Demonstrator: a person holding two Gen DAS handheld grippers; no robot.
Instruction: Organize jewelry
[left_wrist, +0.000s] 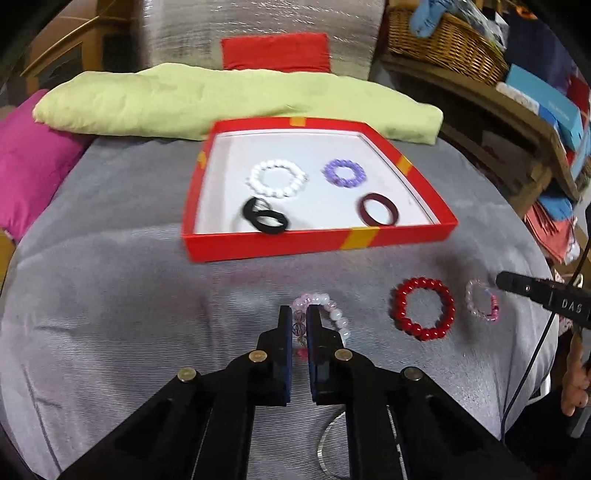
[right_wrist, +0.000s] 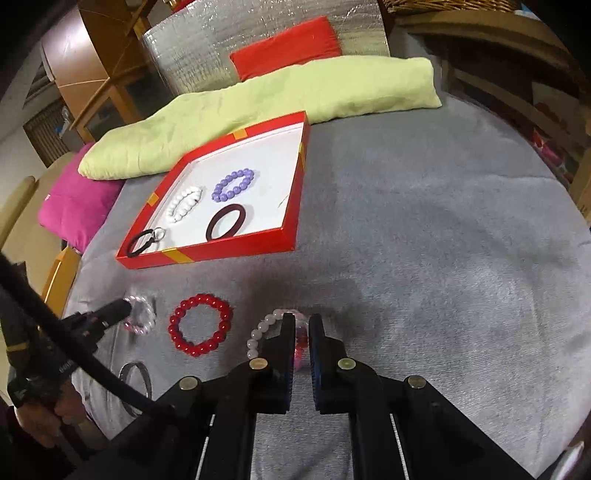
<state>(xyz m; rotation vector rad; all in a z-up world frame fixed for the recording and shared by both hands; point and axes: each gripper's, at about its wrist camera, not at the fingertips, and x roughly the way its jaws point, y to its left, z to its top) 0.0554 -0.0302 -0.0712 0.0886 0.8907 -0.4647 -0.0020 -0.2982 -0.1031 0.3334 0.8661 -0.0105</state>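
Note:
A red box (left_wrist: 280, 245) (right_wrist: 236, 251) with a white floor holds a white bead bracelet (left_wrist: 277, 178) (right_wrist: 184, 203), a purple bead bracelet (left_wrist: 344, 172) (right_wrist: 233, 184), a dark red bangle (left_wrist: 379, 209) (right_wrist: 226, 221) and a black hair tie (left_wrist: 265, 215) (right_wrist: 141, 242). On the grey cloth lie a red bead bracelet (left_wrist: 423, 308) (right_wrist: 200, 324), a pale pink bracelet (left_wrist: 482, 304) (right_wrist: 260, 332) and a pink-white bracelet (left_wrist: 332, 314) (right_wrist: 142, 314). My left gripper (left_wrist: 299, 314) is shut on the pink-white bracelet. My right gripper (right_wrist: 302, 325) is shut on the pale pink bracelet.
A silver bangle (right_wrist: 136, 384) (left_wrist: 327, 446) lies on the cloth near the front edge. A green cushion (left_wrist: 221, 99), a magenta cushion (left_wrist: 33, 162) and a red cushion (left_wrist: 275, 50) lie behind the box. A wicker basket (left_wrist: 447, 40) and shelves stand at the right.

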